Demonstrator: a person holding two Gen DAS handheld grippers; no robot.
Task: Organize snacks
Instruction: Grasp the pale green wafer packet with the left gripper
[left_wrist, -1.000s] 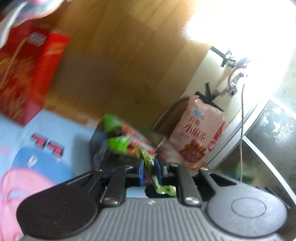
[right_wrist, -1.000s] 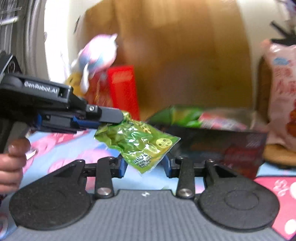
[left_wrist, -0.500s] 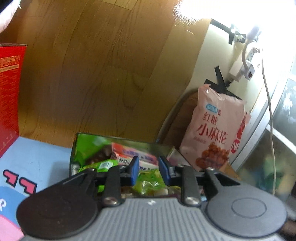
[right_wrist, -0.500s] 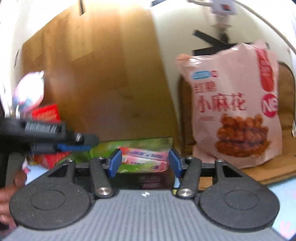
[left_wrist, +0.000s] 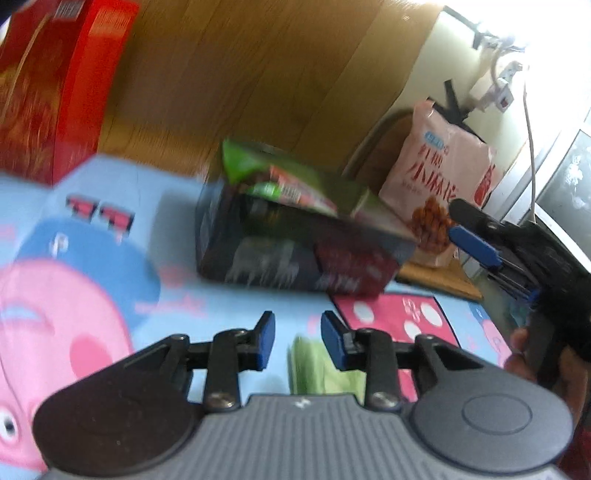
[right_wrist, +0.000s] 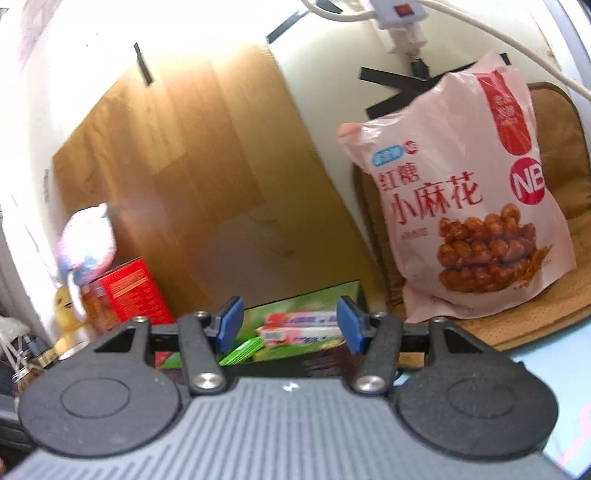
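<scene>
- your left gripper (left_wrist: 294, 336) hangs low over the cartoon-print cloth (left_wrist: 92, 258), its blue pads spread apart with nothing between them.
- just under those pads a pale green packet (left_wrist: 321, 369) lies on the cloth; the picture is smeared here, so it may be a snack pouch, but you can't read it.
- ahead of the left gripper sits the dark snack box (left_wrist: 295, 243), open at the top, with green and pink packets showing inside.
- your right gripper (right_wrist: 289, 329) is held right at the near edge of that same box (right_wrist: 295, 363), pads wide apart and gripping nothing.
- between those pads, in the right wrist view, you see pink-and-white bars (right_wrist: 299, 326) lying in the box and a green packet (right_wrist: 243, 349) beside them.
- a big pink bag of twisted fried dough (right_wrist: 469, 206) stands upright behind and to the right of the box, leaning on a brown cushion (right_wrist: 565, 192).
- a red carton (left_wrist: 51, 85) stands at the far left of the cloth, against the wooden panel (left_wrist: 258, 81).
- in the left wrist view your right gripper comes in from the right edge, near the pink bag.
</scene>
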